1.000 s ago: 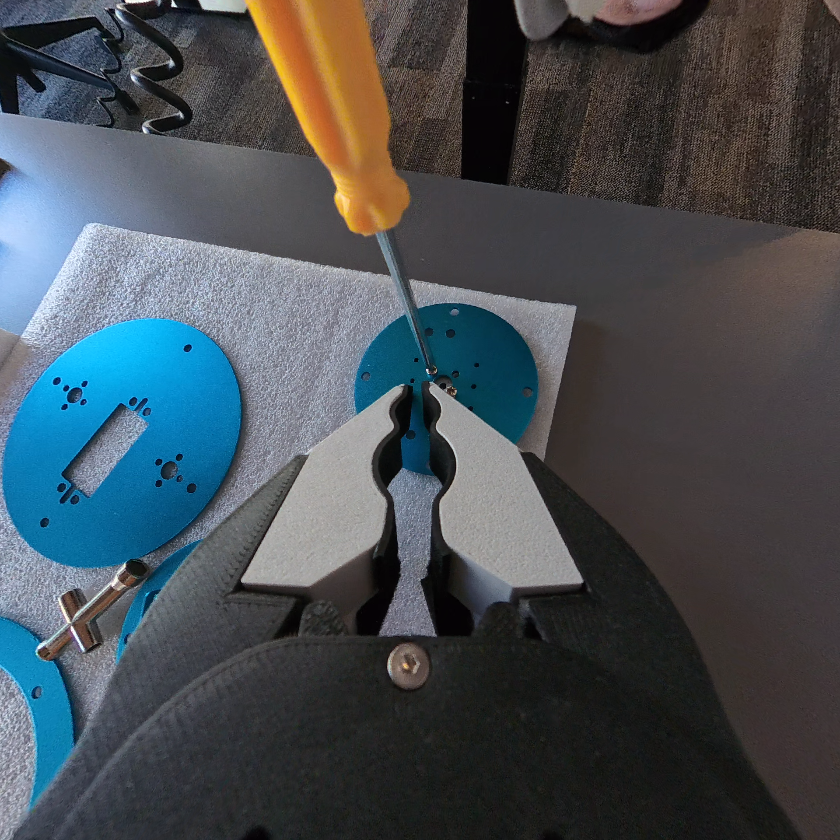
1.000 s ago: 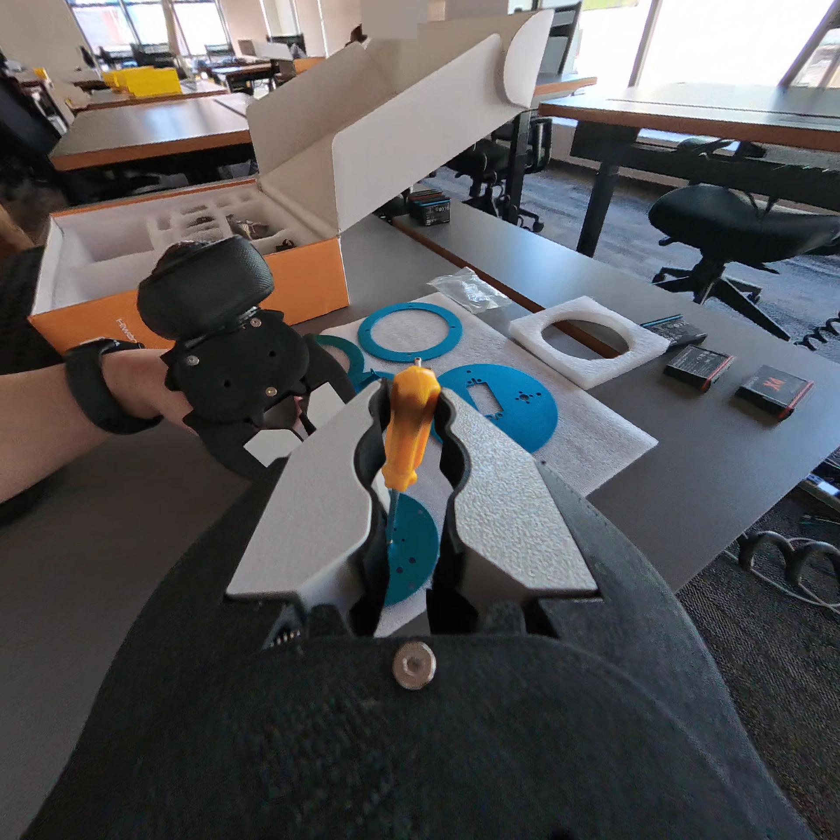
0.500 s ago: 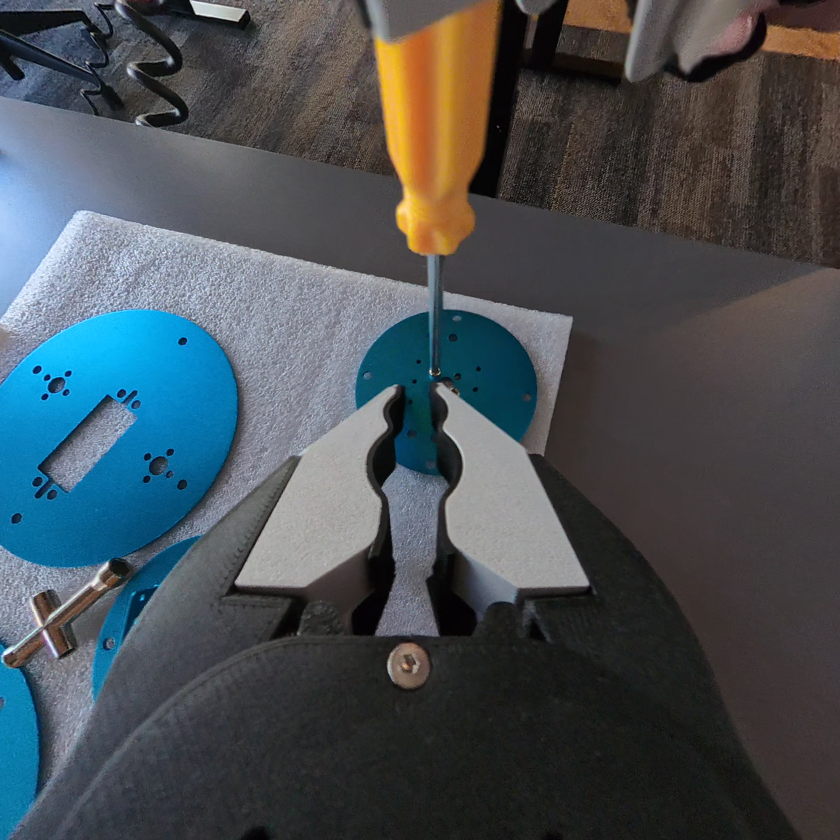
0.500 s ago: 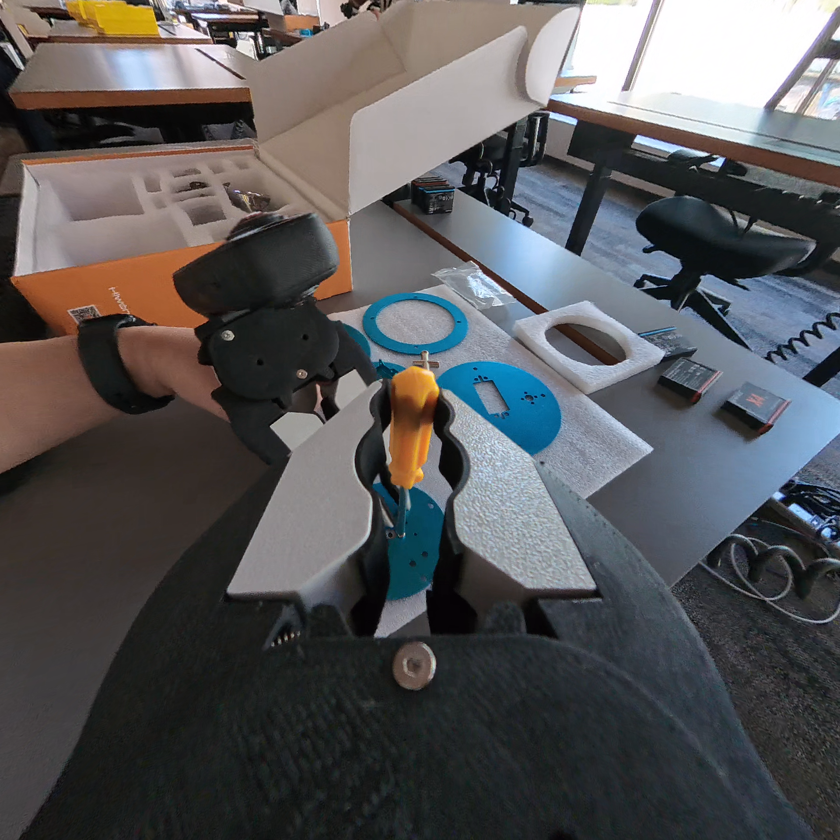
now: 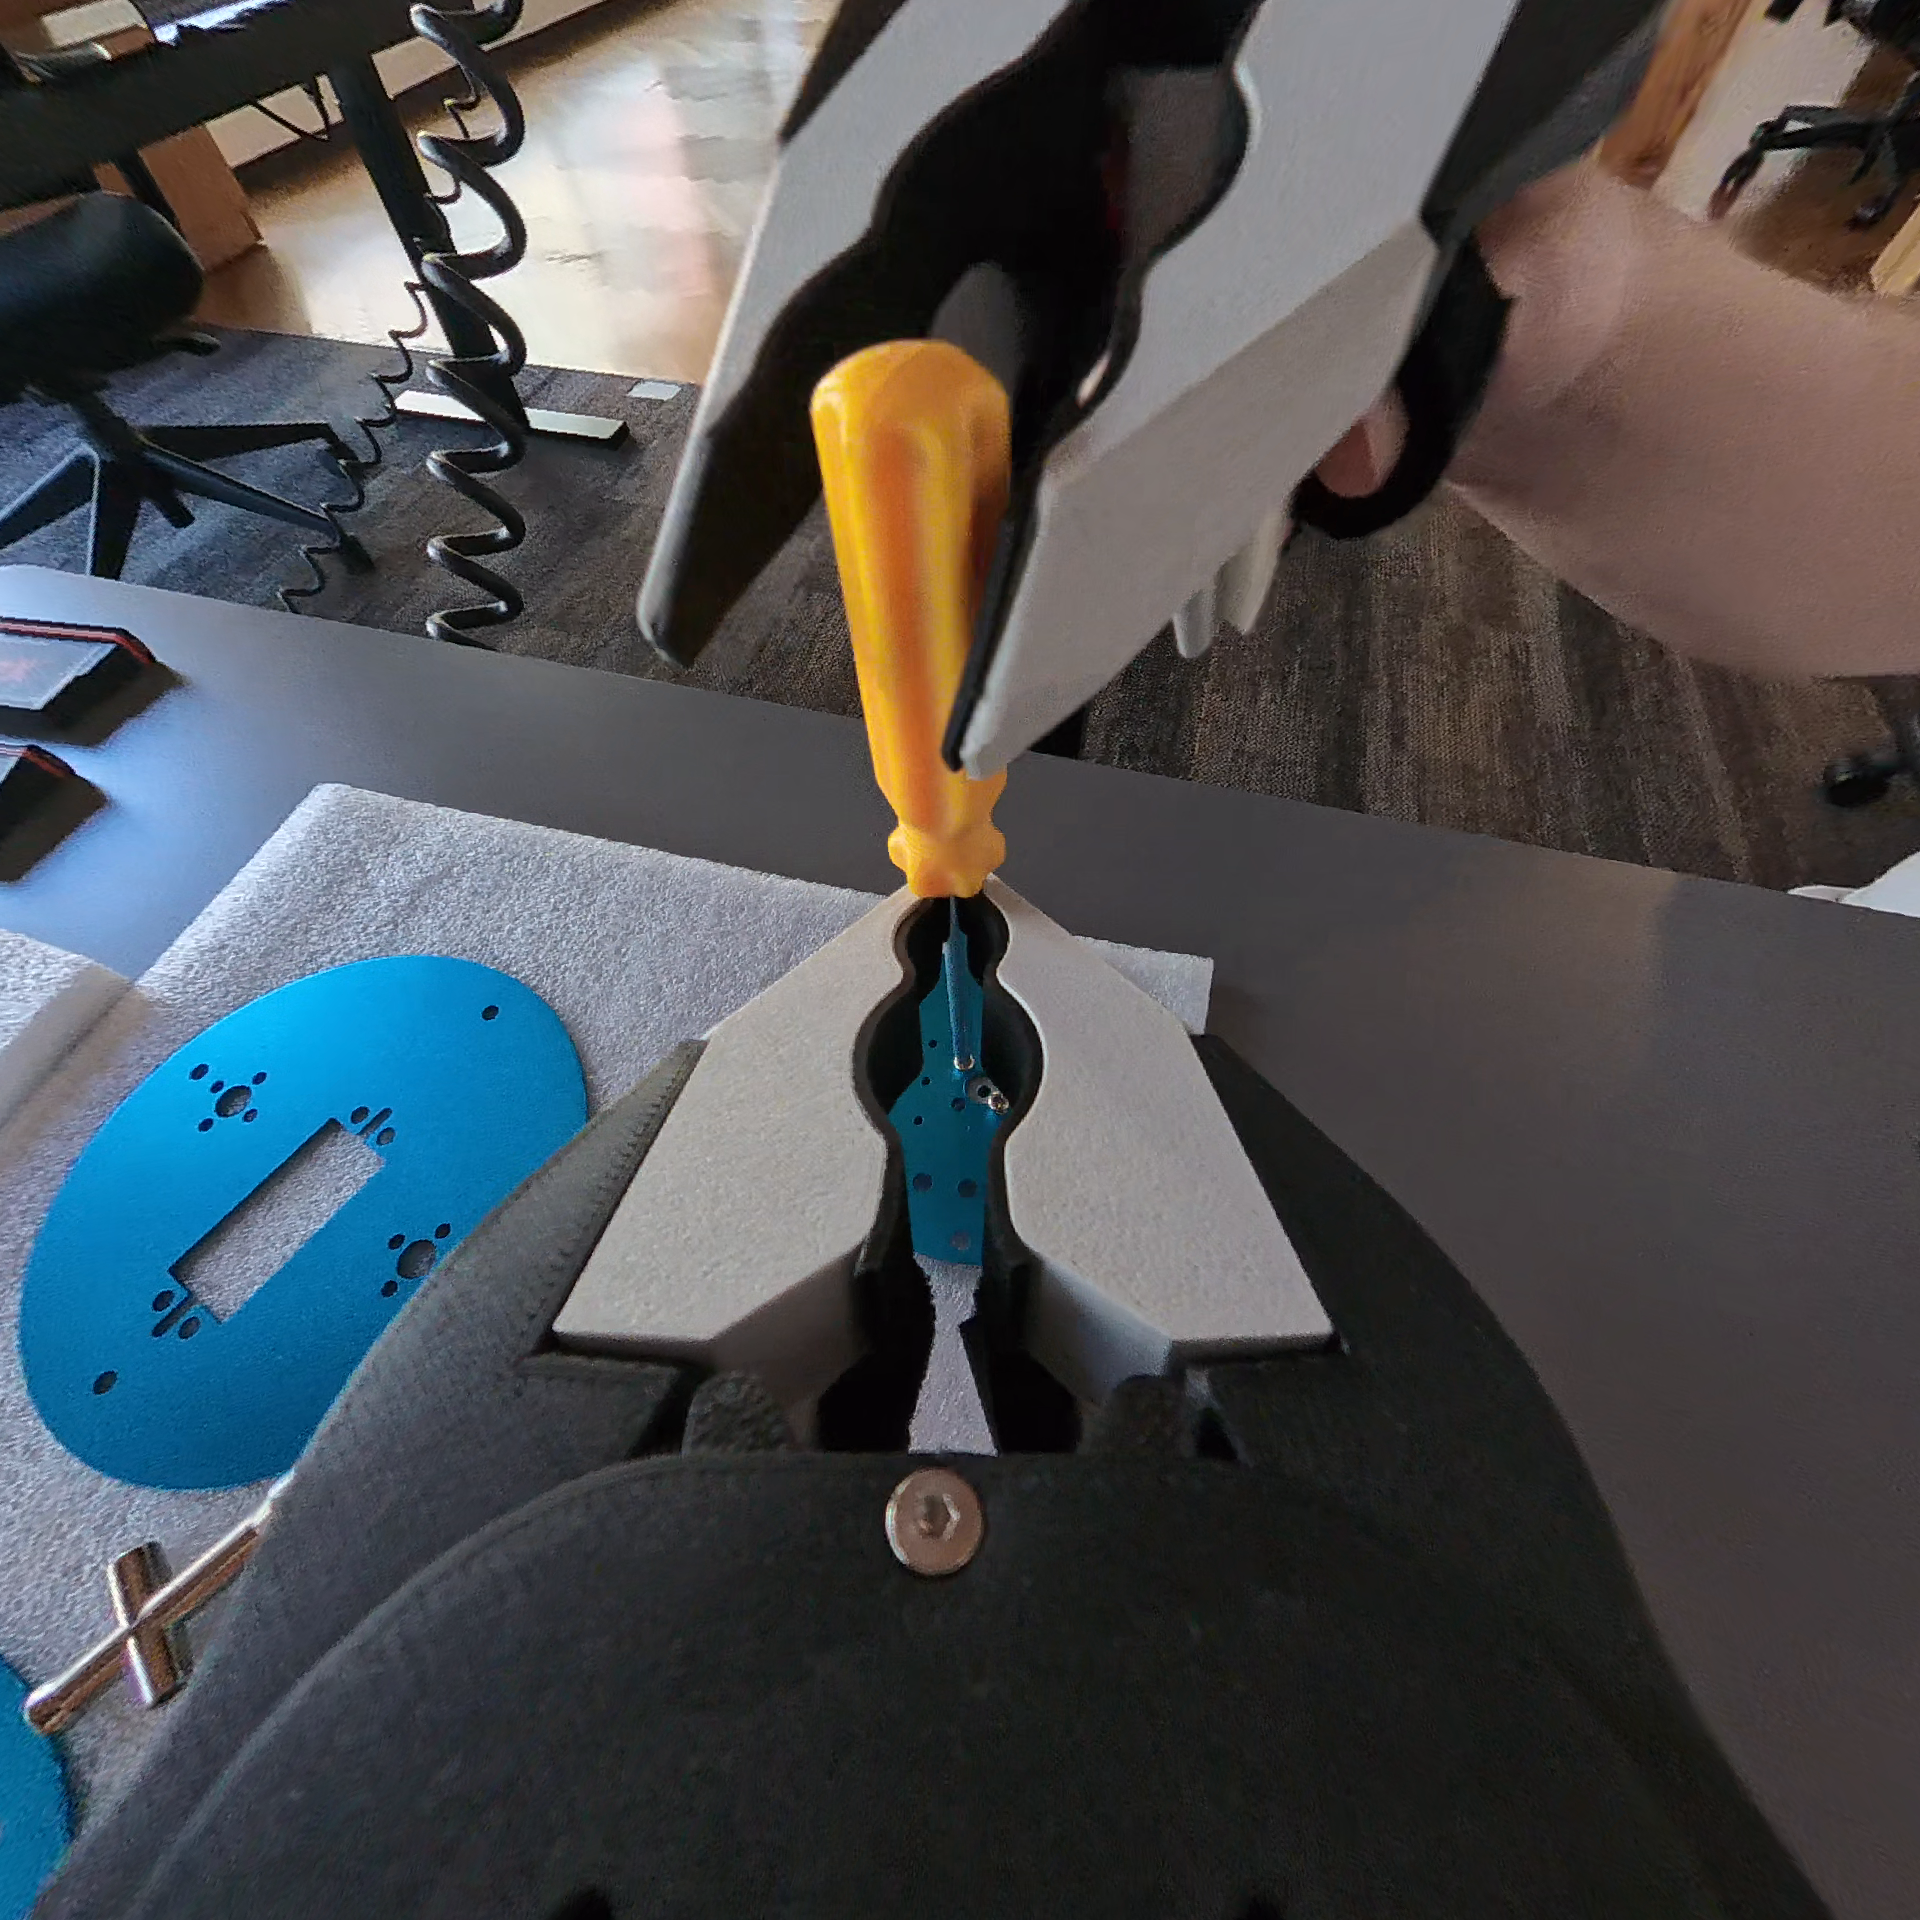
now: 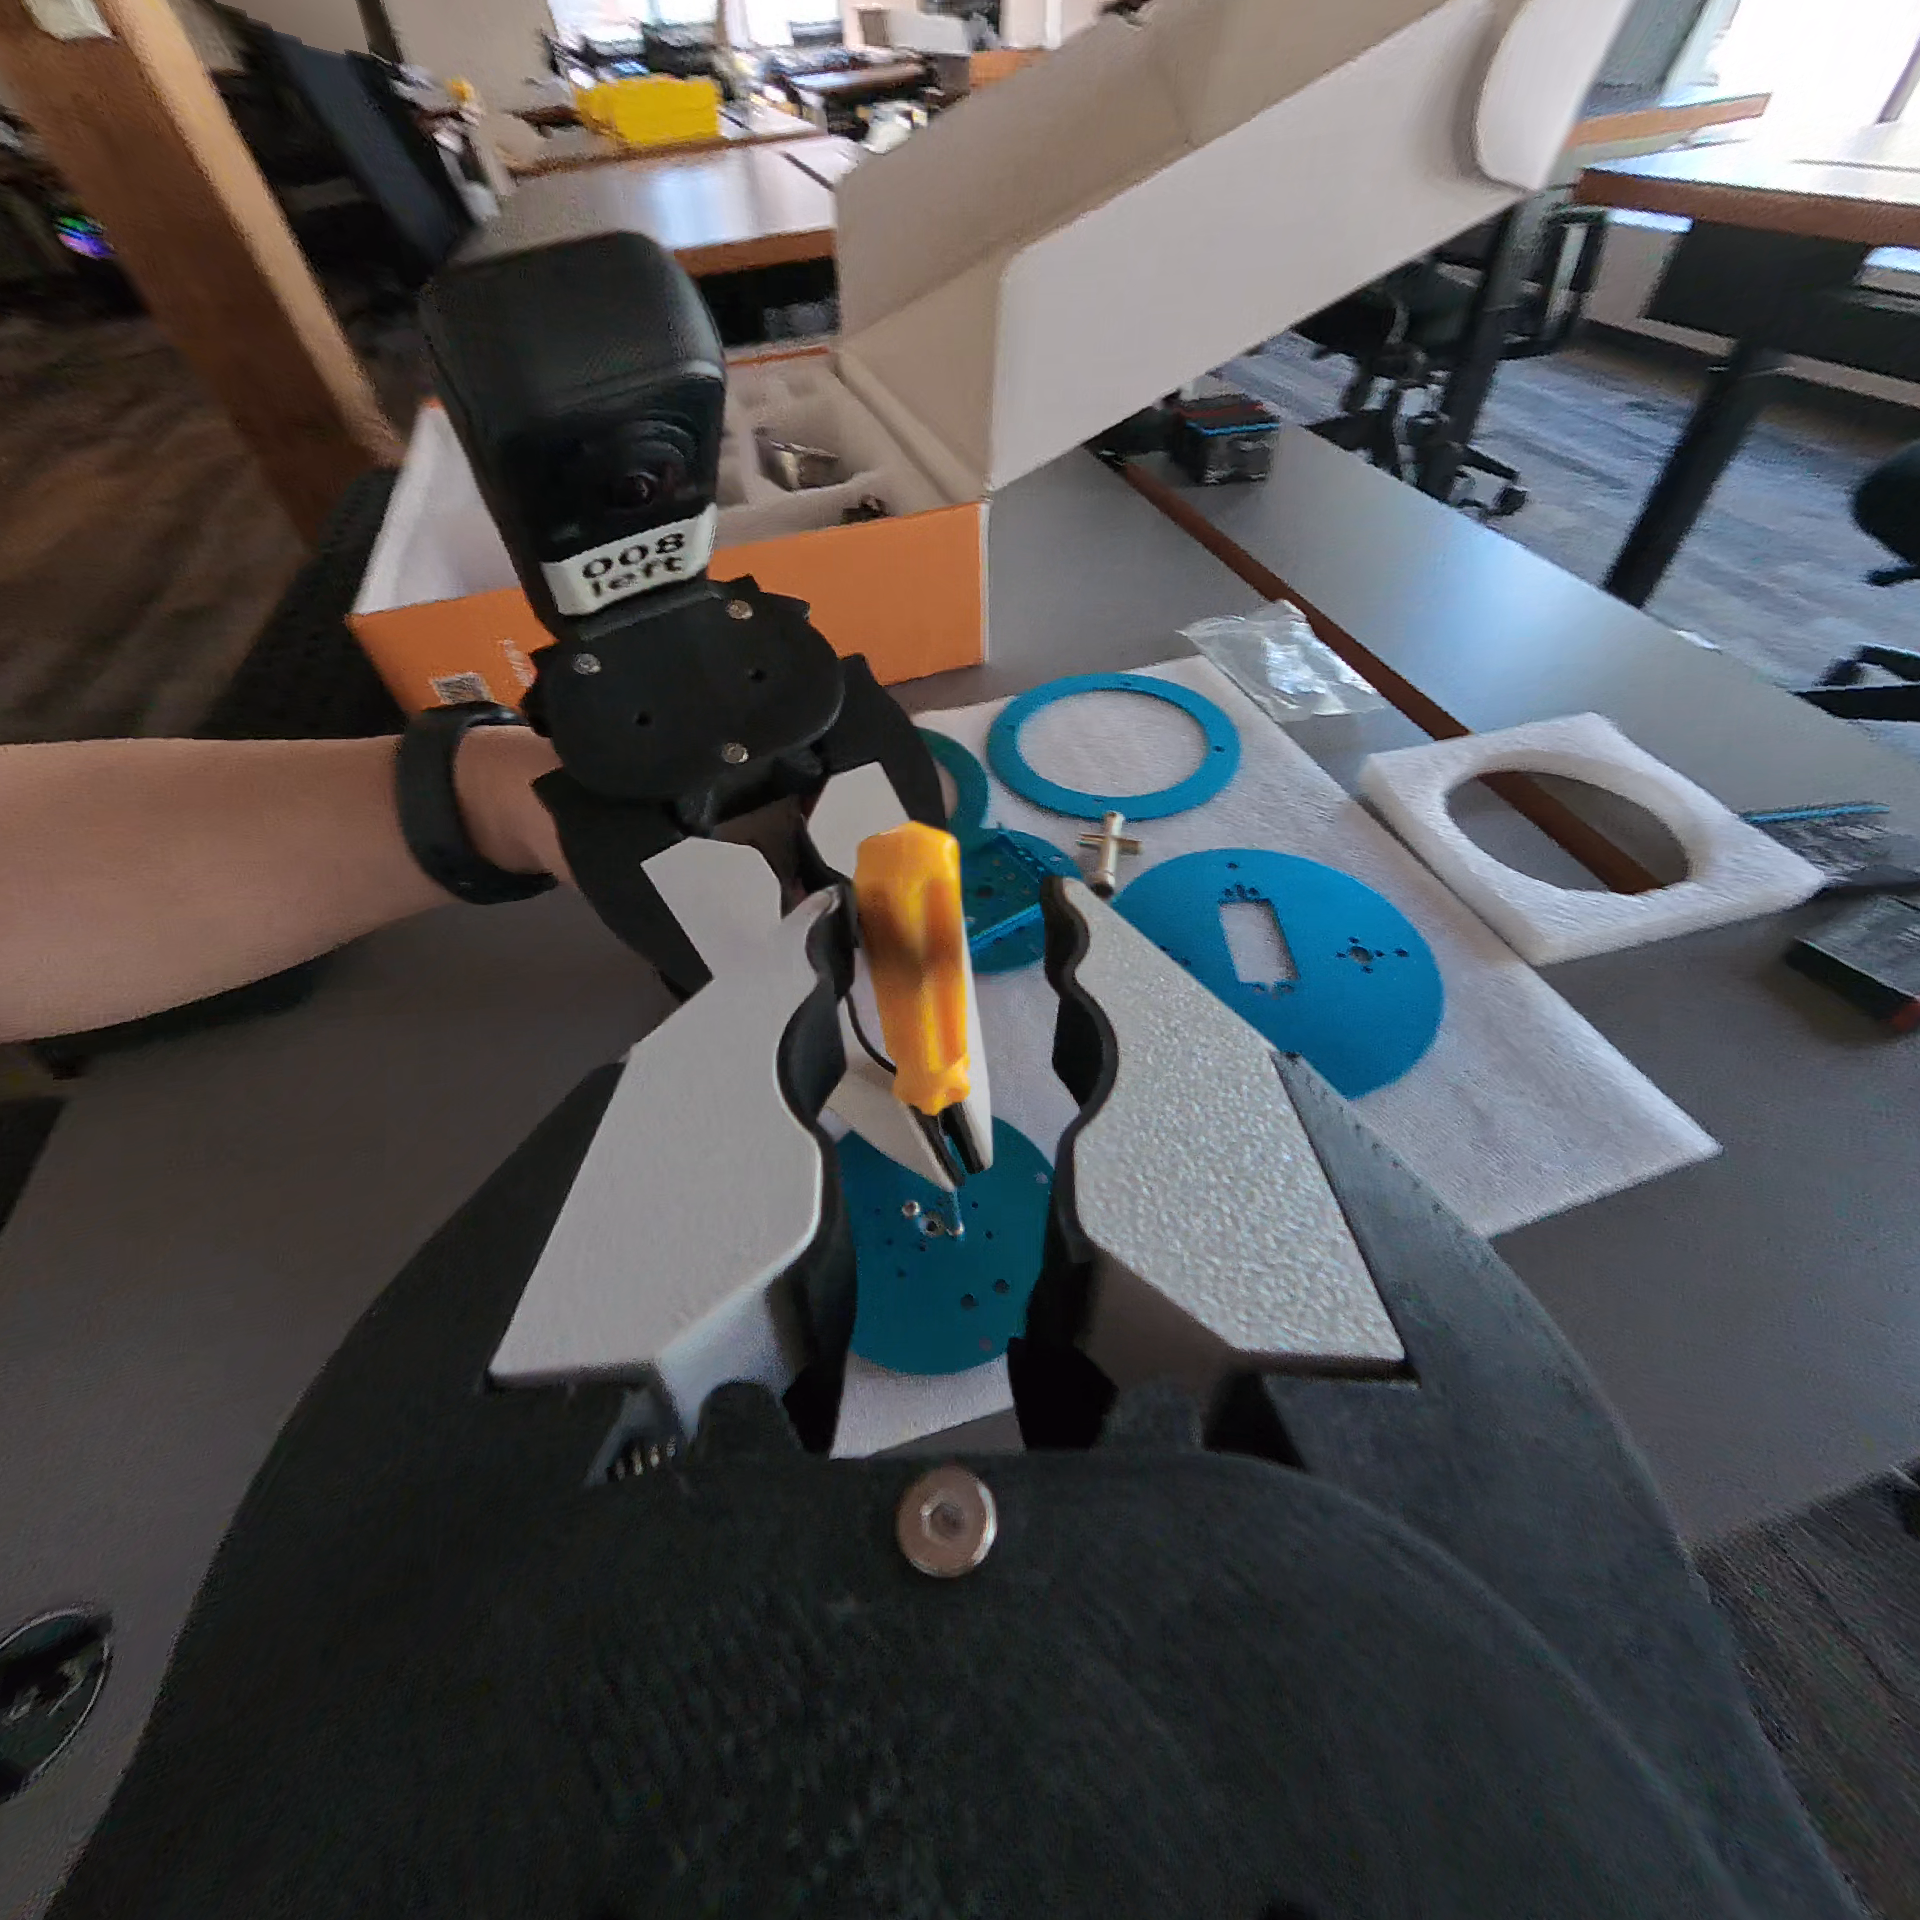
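Note:
A yellow-handled screwdriver stands upright with its tip on a small teal disc beside a silver screw. My left gripper is shut on the screwdriver's shaft just under the handle. My right gripper hangs above, open, and the handle stands between its spread fingers, against one of them. In the right wrist view the right gripper stands open around the screwdriver, the left gripper pinches below the handle, and the disc lies beneath.
The parts lie on a white foam sheet on a grey table. A large blue disc with a slot and a cross-shaped metal wrench lie left. A blue ring, a foam frame and an open orange box lie behind. The gap from one gripper's tips to the other's is roughly 7 centimeters.
My right gripper has opened and let go of the screwdriver handle. My left gripper has moved forward and closed on the shaft under the handle. The screwdriver stands more upright.

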`<action>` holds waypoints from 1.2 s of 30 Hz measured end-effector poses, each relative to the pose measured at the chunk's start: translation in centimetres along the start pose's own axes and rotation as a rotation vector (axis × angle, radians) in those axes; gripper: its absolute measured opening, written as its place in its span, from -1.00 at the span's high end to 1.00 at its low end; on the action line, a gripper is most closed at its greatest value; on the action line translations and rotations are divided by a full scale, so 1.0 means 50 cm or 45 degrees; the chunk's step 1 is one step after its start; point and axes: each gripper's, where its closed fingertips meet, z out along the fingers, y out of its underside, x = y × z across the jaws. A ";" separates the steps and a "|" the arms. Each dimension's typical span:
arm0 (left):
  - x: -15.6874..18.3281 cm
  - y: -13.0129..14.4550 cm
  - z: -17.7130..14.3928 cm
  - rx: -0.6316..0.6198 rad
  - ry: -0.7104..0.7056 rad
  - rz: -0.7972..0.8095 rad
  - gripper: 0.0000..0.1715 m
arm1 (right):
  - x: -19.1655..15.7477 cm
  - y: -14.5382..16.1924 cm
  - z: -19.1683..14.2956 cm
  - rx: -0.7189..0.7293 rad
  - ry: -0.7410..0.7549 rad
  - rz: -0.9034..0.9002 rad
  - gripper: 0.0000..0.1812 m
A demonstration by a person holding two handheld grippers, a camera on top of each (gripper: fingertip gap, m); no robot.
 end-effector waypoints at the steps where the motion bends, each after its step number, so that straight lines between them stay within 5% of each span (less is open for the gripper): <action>1: 0.001 0.000 0.000 0.000 0.001 0.013 0.97 | -0.008 -0.002 -0.001 0.017 -0.092 0.016 0.64; 3: 0.002 0.000 0.001 -0.004 -0.002 0.017 0.97 | -0.026 -0.004 -0.004 0.017 -0.228 0.016 0.80; 7: 0.001 0.000 0.001 0.002 -0.003 0.004 0.97 | -0.021 0.000 -0.002 0.000 -0.171 -0.057 0.80; 15: -0.004 0.002 0.004 -0.018 -0.026 -0.005 0.97 | 0.011 0.002 -0.007 0.043 0.203 0.004 0.80; 26: 0.003 0.007 -0.002 -0.012 0.039 -0.012 0.97 | -0.016 0.000 0.000 0.007 -0.073 -0.015 0.79; 36: -0.014 0.108 0.004 -0.295 0.057 -0.003 0.90 | -0.017 0.000 0.008 -0.048 -0.071 -0.020 0.79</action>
